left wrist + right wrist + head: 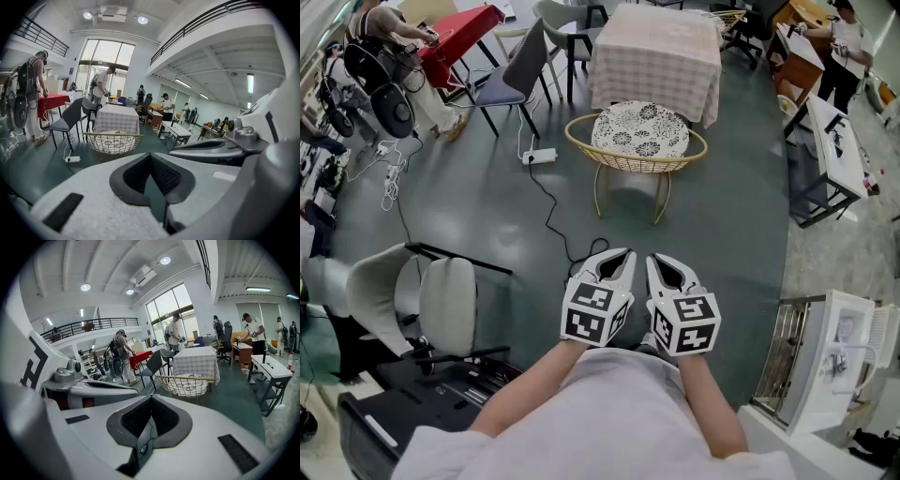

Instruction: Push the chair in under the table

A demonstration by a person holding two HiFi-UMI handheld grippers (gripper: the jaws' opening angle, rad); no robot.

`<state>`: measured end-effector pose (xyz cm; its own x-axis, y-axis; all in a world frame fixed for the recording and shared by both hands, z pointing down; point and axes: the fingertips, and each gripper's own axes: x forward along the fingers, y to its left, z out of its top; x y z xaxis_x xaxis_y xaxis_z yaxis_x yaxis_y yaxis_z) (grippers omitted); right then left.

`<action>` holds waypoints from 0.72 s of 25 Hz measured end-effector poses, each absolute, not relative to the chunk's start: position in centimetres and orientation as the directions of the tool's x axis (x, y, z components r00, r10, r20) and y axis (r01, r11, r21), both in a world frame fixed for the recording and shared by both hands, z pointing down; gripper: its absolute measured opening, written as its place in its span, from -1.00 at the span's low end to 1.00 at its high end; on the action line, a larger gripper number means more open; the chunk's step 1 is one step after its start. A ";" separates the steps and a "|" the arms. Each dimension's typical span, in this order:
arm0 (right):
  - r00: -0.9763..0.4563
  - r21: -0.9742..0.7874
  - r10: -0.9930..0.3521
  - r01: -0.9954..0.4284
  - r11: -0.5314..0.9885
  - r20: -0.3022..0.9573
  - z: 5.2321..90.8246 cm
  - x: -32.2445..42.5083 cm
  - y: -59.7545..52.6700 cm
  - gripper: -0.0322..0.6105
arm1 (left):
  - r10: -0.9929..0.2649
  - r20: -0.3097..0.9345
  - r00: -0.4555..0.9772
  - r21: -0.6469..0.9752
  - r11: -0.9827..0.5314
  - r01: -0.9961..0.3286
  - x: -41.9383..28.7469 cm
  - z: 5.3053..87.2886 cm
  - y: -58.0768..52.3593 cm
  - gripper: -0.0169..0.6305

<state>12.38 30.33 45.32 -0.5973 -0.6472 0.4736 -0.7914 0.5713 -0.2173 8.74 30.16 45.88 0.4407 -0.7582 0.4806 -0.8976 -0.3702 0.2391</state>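
Observation:
The chair point(637, 141) is a gold wire basket seat with a black-and-white patterned cushion. It stands on the green floor just in front of the table point(656, 56), which is draped in a checked cloth. Chair point(115, 142) and table point(117, 119) lie straight ahead in the left gripper view, and chair point(183, 384) and table point(200, 361) likewise in the right gripper view. My left gripper point(623, 251) and right gripper point(654, 258) hover side by side, well short of the chair. Both are shut with nothing between the jaws.
A white power strip point(540, 156) lies left of the chair, its black cable trailing toward me. A grey chair point(520, 70) and red table point(459, 37) stand at back left. White desks point(834, 141) line the right, a white chair point(441, 300) sits at lower left, and people stand behind.

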 end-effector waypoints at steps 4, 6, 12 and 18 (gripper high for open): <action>-0.596 -0.223 -0.643 -0.792 0.568 0.481 45.6 11.6 30.1 -0.89 | -0.757 0.480 0.442 0.244 -0.369 -0.897 7.8 46.0 29.9 -0.93; -0.597 -0.233 -0.643 -0.793 0.563 0.479 45.7 11.0 29.9 -0.89 | -0.758 0.481 0.441 0.248 -0.365 -0.897 7.1 46.1 29.7 -0.93; -0.596 -0.224 -0.637 -0.792 0.568 0.489 45.8 8.3 29.0 -0.89 | -0.770 0.471 0.430 0.260 -0.345 -0.902 3.8 46.1 28.7 -0.93; -0.606 -0.227 -0.615 -0.780 0.583 0.504 46.3 4.1 28.5 -0.89 | -0.787 0.462 0.408 0.260 -0.319 -0.911 -0.9 46.1 27.9 -0.93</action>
